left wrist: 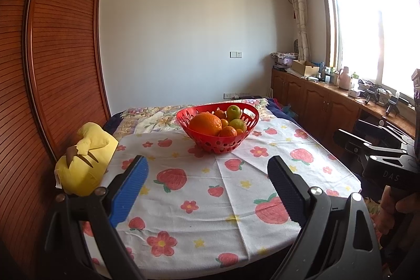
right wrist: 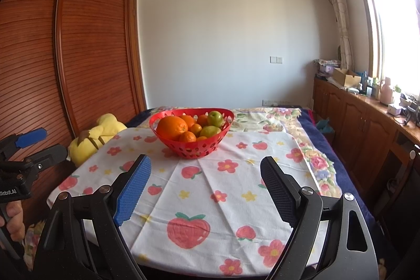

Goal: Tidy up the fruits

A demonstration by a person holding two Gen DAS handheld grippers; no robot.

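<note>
Both hand-held grippers hover low over the near end of the strawberry-and-flower cloth (left wrist: 199,190), angled slightly downward toward the far wall, each released with its jaws spread wide and nothing between them. The left gripper (left wrist: 207,167) frames bare cloth, and the right gripper (right wrist: 206,167) does the same from a spot further to the right. The red perforated basket (left wrist: 236,141) sits on the cloth at about 12 o'clock from both grippers, well apart from their fingertips. It holds a large orange (left wrist: 205,124) at its near left, small mandarins (left wrist: 227,131) beside it, and two green apples (left wrist: 234,112) toward the right and back. A yellow plush toy (left wrist: 86,164) lies at about 10 o'clock, against the slatted wooden wardrobe (left wrist: 52,57). The left wrist view catches the right gripper's black body at 3 o'clock, with part of the person's hand (left wrist: 393,204) below it. The right wrist view instead shows the left gripper at 9 o'clock with one blue pad (right wrist: 30,137) visible and a hand (right wrist: 11,217) gripping its handle; it also shows more of the floral bedspread (right wrist: 265,117) behind the basket and the dark blanket edge on the right.
</note>
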